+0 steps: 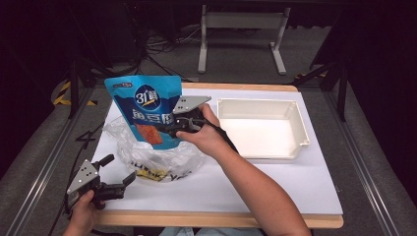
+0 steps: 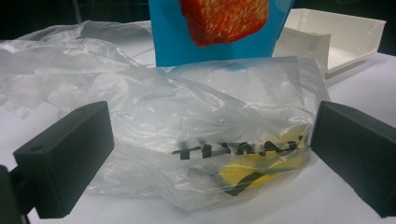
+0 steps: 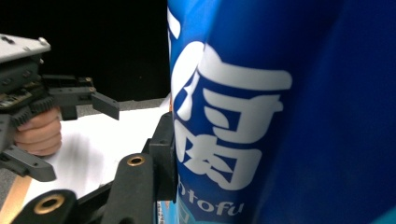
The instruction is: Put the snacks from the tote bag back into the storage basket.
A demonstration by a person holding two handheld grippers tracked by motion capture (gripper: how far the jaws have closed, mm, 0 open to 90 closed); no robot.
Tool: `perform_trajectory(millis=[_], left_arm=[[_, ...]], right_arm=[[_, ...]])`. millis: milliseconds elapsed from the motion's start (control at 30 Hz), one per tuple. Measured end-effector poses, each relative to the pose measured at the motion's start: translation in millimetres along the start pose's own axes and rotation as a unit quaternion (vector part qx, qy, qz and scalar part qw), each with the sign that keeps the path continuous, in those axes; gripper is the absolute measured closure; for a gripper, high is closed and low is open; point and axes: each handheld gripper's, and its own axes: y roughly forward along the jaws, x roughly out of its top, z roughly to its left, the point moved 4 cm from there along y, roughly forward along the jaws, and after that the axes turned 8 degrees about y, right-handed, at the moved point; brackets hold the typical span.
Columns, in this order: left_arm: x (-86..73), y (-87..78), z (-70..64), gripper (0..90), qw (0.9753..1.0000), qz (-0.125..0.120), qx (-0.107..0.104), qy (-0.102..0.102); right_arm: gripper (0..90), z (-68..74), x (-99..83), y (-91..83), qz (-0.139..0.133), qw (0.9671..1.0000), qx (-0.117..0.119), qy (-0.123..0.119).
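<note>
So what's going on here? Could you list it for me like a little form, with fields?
Setting: white table, a person holding two grippers
Right gripper: jaws shut on a blue snack pouch, held upright above the plastic bag
Left gripper: jaws open, holding nothing, near the table's front left corner
Plastic bag: clear, crumpled, lying on the table, something yellow inside
White tray: empty, on the far right

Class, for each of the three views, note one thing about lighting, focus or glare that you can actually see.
High view: the white table is brightly lit while the surrounding floor falls into darkness. Left gripper view: the clear plastic bag shows soft sheen; the near claw pads look slightly soft. Right gripper view: the blue tofu snack pouch is so close its print blurs; background is black.
</note>
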Motion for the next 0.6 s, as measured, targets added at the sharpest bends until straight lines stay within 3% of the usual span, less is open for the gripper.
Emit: perform_trajectory(millis=[133, 600], left_arm=[[0.1, -0.2, 0.1, 0.1, 1.0000, 0.001, -0.001, 0.000], [0.0, 0.3, 0.3, 0.2, 1.0000, 0.003, -0.001, 0.001]], right_arm=[[56.7, 3.2, 7.8, -6.3, -0.001, 0.9998, 0.004, -0.017], [58.2, 13.0, 24.4, -20.6, -0.017, 0.9996, 0.010, -0.019]])
